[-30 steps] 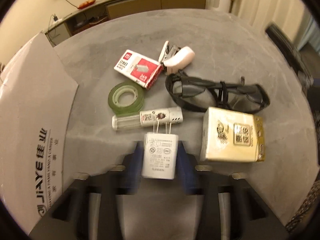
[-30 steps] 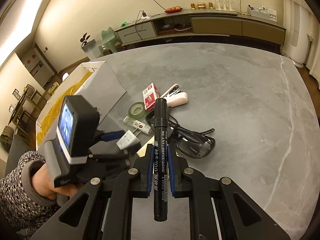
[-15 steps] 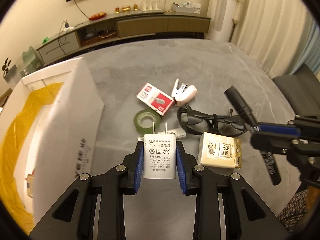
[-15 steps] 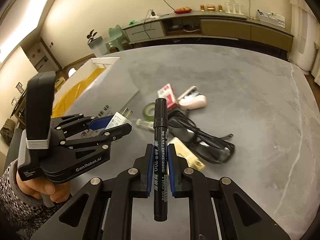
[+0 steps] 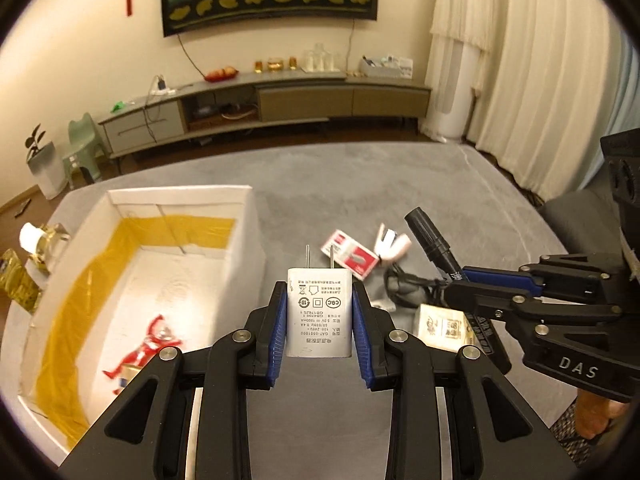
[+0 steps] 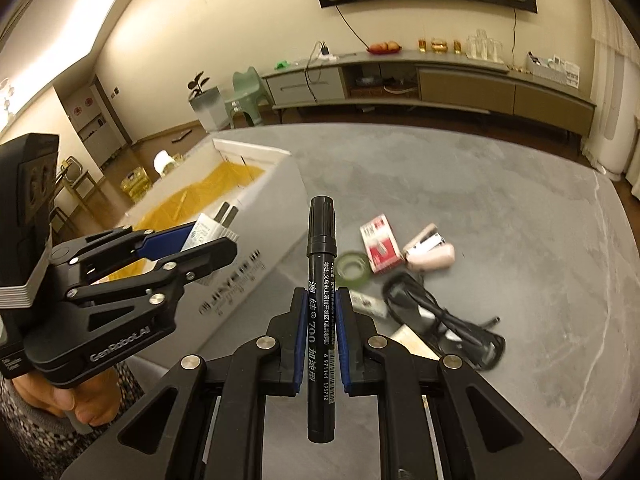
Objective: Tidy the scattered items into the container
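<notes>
My left gripper (image 5: 319,312) is shut on a white plug charger (image 5: 319,312), held in the air just right of the white box (image 5: 248,224) with the yellow liner. A red toy figure (image 5: 146,350) lies in the box. My right gripper (image 6: 320,320) is shut on a black marker (image 6: 320,300), held upright above the grey table (image 6: 500,208). On the table lie a red-and-white small box (image 6: 379,242), a pink stapler (image 6: 430,254), a green tape roll (image 6: 352,268), black goggles (image 6: 440,320) and a tissue pack (image 5: 444,326).
The right gripper and marker show in the left wrist view (image 5: 452,276), close on the right. The left gripper shows in the right wrist view (image 6: 192,240), at the box wall. A white tube (image 6: 368,304) lies by the tape. A sideboard (image 5: 280,96) stands behind.
Both grippers have risen and tilted up. The left one carried the charger from the table items toward the box, whose inside now shows. The right one followed with the marker.
</notes>
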The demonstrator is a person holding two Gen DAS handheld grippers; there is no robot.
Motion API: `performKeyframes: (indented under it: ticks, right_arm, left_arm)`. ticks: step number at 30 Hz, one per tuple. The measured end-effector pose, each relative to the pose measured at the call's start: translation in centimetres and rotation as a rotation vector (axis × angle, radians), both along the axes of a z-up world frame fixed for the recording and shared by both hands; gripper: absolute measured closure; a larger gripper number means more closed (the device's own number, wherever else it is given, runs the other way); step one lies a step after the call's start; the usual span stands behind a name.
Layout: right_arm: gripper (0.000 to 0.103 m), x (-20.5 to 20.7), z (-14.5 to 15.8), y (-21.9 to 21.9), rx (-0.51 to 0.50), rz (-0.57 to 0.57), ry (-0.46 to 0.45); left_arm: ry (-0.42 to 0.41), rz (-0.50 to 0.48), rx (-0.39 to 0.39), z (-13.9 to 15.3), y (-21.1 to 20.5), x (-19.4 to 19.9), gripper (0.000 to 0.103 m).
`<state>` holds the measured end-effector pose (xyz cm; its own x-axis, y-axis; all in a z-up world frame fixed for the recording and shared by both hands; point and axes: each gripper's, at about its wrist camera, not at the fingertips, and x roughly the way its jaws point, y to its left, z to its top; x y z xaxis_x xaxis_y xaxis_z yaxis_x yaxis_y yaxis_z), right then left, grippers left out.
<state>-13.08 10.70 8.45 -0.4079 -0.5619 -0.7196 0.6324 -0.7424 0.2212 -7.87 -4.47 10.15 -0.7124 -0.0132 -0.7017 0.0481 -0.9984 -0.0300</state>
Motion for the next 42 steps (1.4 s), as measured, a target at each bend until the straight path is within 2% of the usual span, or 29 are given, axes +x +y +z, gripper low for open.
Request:
performKeyframes:
  ticks: [12, 18, 29, 38, 42]
  right_arm:
    - [0.088, 1.5, 2.5, -6.3, -0.029, 0.055, 0.064]
    - [0.088, 2.1, 2.9, -8.6, -0.029, 0.079, 0.084]
    - [0.088, 3.0, 3.0, -12.1, -0.017, 0.108, 0.104]
    - [0.088, 3.8, 3.5, -14.3, 0.029, 0.100, 0.174]
    - [0.088, 3.7, 3.5, -14.9, 0.038, 0.092, 0.176]
  left_arm:
    - [0.080, 0.075, 0.032, 3.1, -5.5, 3.0, 0.072]
    - [0.096, 0.119, 0.043, 3.6, -8.3, 4.4, 0.072]
    - [0.104, 0.164, 0.056, 3.3, -11.1, 5.3, 0.072]
    - [0.097, 0.172, 0.058, 2.8, -12.1, 5.6, 0.072]
    - [0.091, 0.174, 0.060, 2.6, -12.2, 5.6, 0.072]
